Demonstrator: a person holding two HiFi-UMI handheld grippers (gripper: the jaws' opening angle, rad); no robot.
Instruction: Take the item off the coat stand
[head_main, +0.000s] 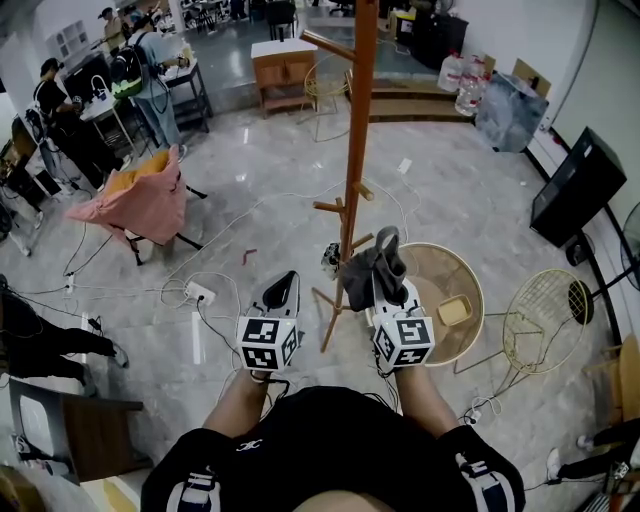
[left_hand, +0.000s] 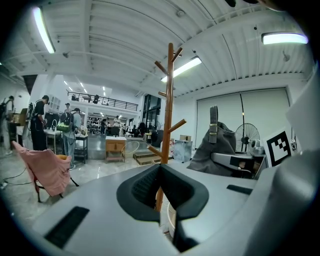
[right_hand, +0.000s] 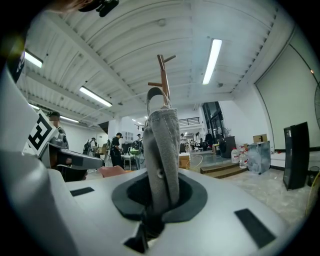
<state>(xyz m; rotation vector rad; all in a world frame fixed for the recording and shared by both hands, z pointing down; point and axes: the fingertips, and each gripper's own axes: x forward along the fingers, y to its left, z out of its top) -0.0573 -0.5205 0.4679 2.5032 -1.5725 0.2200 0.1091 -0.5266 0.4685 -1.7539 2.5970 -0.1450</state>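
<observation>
Right tool (right_hand: 150, 218), at the lower centre of the right gripper view, is clenched on the strap (right_hand: 162, 150) of a grey bag (head_main: 372, 268). The strap rises from the pinched jaws in a loop towards the top of the frame. Gripping the strap rather than the soft body probably lets the bag hang freely and swing clear of the pegs.

In the head view the bag sits at centre, slumped over the front of that tool and just right of the wooden coat stand (head_main: 357, 130). The stand's pole runs from the top of the frame down to the middle. From the left gripper view, the bag hangs right of the pole and apart from it. Its strap top stands free rather than hooked on a peg, so it appears to be already off the stand.

Left tool (left_hand: 160, 180) is at lower centre-left in the head view, beside the right one, jaws brought together on nothing. It seems to be held back as a spare, pointing at the pole.

Further out, a round wicker surface (head_main: 440, 265) stands at right of centre, a likely place to set the bag down. A pink-draped chair (head_main: 140, 205) sits at the left on the tiled floor (head_main: 260, 180).
</observation>
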